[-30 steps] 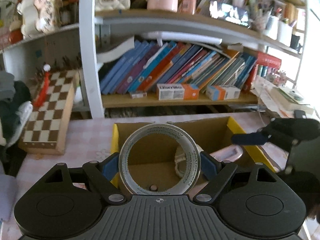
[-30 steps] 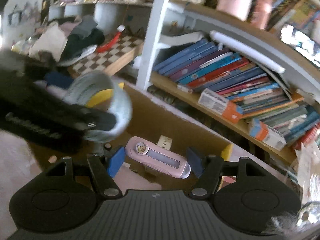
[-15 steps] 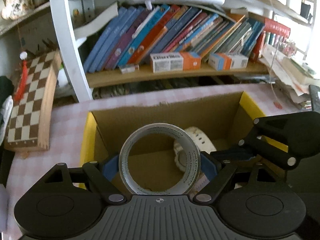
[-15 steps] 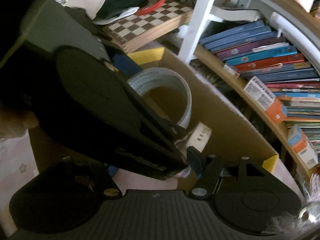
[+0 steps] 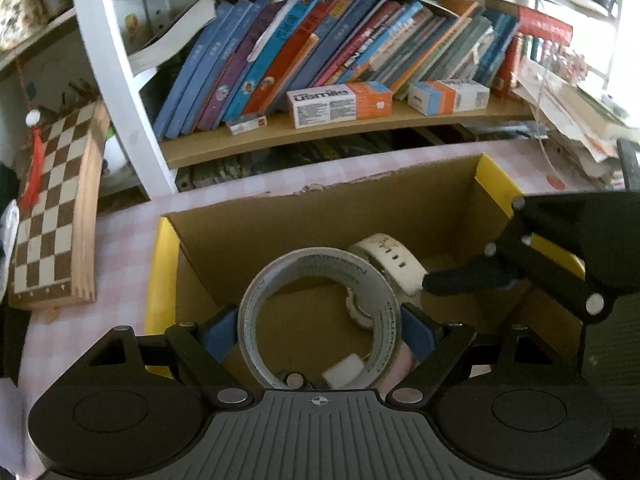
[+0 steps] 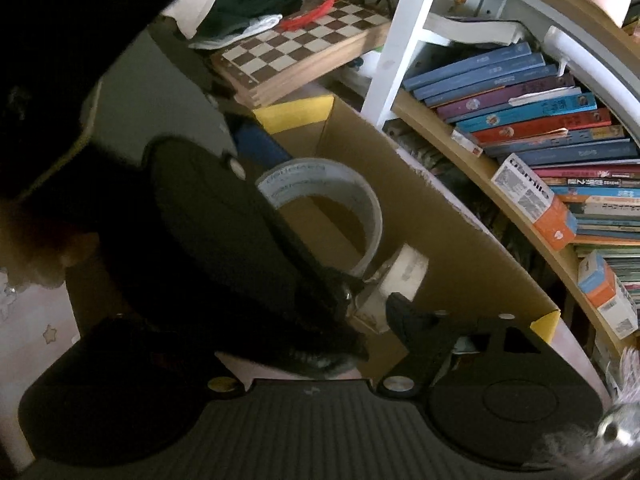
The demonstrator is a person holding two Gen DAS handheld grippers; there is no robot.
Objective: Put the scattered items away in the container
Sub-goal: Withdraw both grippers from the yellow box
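Here the left gripper (image 5: 319,330) jaws clench a tape roll (image 5: 320,316) over the cardboard box (image 5: 280,224) on pink checked tablecloth (image 5: 120,224); right gripper's unclear.

Tape roll (image 5: 320,316): grey-white, printed lettering on inner core, standing on edge, hole facing the camera, inside the box's mouth. Cardboard box (image 5: 256,224): brown, open-topped, yellow flaps. White tape roll (image 5: 390,264): tilted, on box floor behind the first.

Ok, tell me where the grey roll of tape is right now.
The grey roll of tape sits upright in the left claw, low centre in the left wrist view, inside the open brown cardboard box, just in front of the white tape roll.
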